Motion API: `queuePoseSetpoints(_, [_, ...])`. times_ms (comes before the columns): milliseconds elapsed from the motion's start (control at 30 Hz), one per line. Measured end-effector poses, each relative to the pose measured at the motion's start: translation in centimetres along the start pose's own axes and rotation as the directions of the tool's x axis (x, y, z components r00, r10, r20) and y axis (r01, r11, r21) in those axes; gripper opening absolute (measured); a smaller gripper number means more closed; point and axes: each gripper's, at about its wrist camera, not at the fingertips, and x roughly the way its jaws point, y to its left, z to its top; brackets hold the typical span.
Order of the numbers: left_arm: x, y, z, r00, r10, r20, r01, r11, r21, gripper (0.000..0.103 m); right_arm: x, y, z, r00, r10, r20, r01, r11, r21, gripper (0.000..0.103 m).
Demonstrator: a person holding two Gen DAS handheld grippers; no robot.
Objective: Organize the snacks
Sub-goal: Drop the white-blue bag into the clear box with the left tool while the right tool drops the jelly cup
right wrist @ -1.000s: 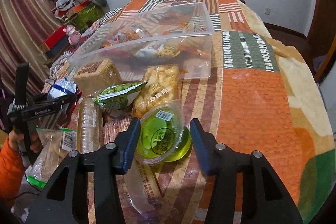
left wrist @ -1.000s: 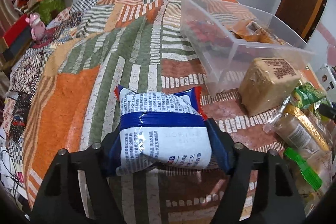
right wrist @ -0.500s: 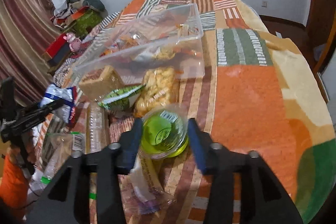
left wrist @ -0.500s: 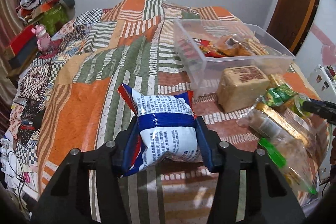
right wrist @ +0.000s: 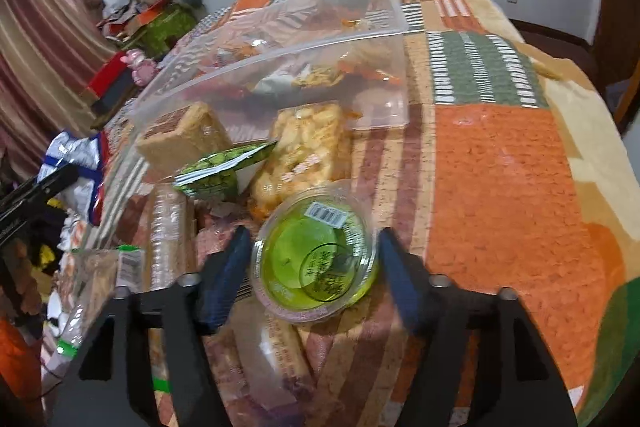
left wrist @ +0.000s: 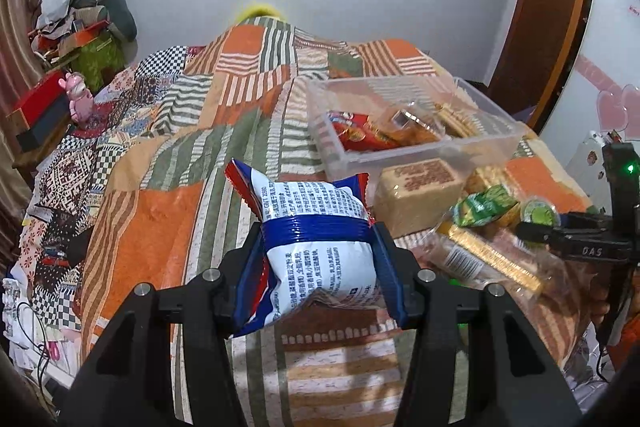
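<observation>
My left gripper (left wrist: 318, 239) is shut on a blue and white snack packet (left wrist: 316, 211), held above the patchwork bedspread (left wrist: 160, 219). A clear plastic bin (left wrist: 432, 151) with several snacks inside stands to its right. In the right wrist view a green jelly cup (right wrist: 316, 259) lies on the bedspread between my right gripper's (right wrist: 314, 239) jaws, which are opening. Thin gaps show between the pads and the cup. The bin (right wrist: 280, 67) lies beyond it.
Loose snacks lie in front of the bin: a brown block (left wrist: 420, 187), a green packet (left wrist: 484, 203), a long cracker pack (left wrist: 488, 259) and a yellow puffed snack bag (right wrist: 304, 147). Clutter and a red box (left wrist: 40, 107) sit left of the bed.
The left jaws closed onto the snack packet and rose with it, so the bin now shows from higher up. The right jaws spread apart from the green cup.
</observation>
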Motion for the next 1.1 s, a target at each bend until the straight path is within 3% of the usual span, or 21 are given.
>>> queuePoseSetpoints(333, [-1.4, -1.3, 2.7, 0.997, -0.026, 0.078, 0.025, 1.000, 0.015, 0.052, -1.7, 0.2, -0.5, 0.996, -0.071, 0.047, 0.072, 0.997, -0.019, 0.055])
queuePoseSetpoints(700, [0.3, -3.5, 7.2, 0.990, -0.045, 0.136, 0.039, 0.998, 0.045, 0.052, -6.4, 0.8, 4.6, 0.969, -0.078, 0.236, 0.094, 0.994, -0.057, 0.055])
queuePoseSetpoints(900, [2.8, -4.1, 8.8, 0.991, -0.037, 0.130, 0.030, 0.998, 0.055, 0.052, -5.3, 1.7, 7.5, 0.956, -0.086, 0.281, 0.113, 0.990, -0.082, 0.056])
queuePoseSetpoints(1100, [6.6, -4.8, 9.6, 0.996, -0.020, 0.091, 0.014, 0.998, 0.061, 0.052, -2.6, 1.6, 9.0, 0.962, -0.095, 0.258, 0.120, 0.989, -0.082, 0.056])
